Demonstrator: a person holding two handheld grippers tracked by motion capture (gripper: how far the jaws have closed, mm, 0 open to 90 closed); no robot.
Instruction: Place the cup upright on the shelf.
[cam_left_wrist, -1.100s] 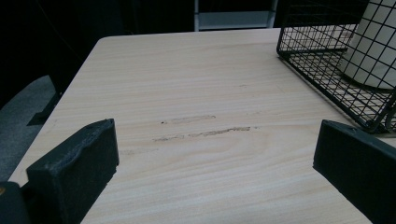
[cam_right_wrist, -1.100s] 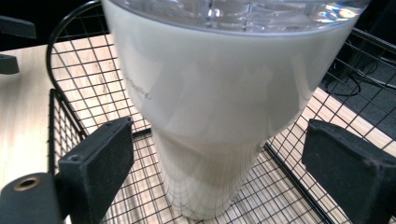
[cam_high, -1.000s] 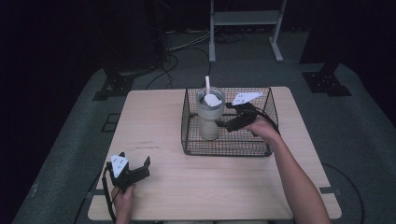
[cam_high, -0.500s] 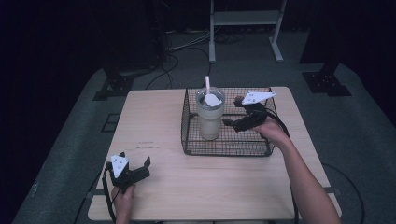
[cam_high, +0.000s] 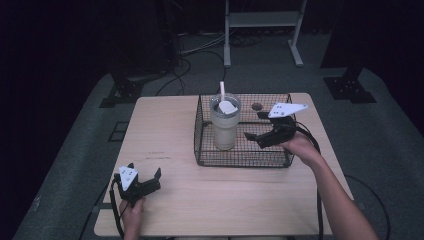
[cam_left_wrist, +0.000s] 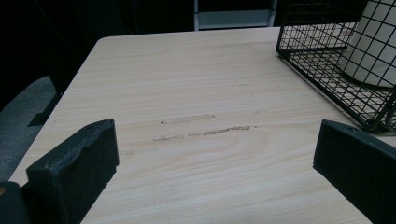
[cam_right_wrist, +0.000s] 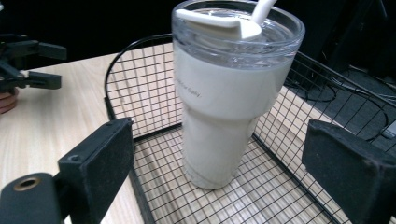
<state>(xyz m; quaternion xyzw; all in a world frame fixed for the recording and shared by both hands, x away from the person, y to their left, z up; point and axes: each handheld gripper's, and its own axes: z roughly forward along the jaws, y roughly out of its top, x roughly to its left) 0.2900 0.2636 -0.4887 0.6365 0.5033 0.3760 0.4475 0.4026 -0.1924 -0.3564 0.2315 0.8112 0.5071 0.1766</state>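
White tumbler (cam_high: 225, 127), clear lid, white straw, upright in black wire basket (cam_high: 280, 159).

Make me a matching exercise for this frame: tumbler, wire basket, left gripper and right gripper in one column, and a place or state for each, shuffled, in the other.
Things:
1. tumbler
2. wire basket
3. left gripper
4. right gripper

Places or states:
A. open, near the front left corner of the table
B. upright inside the basket, lid and straw on
C. open, over the basket, jaws toward the tumbler
D. black mesh, on the table's far right part

Pairs: 1-B, 2-D, 3-A, 4-C
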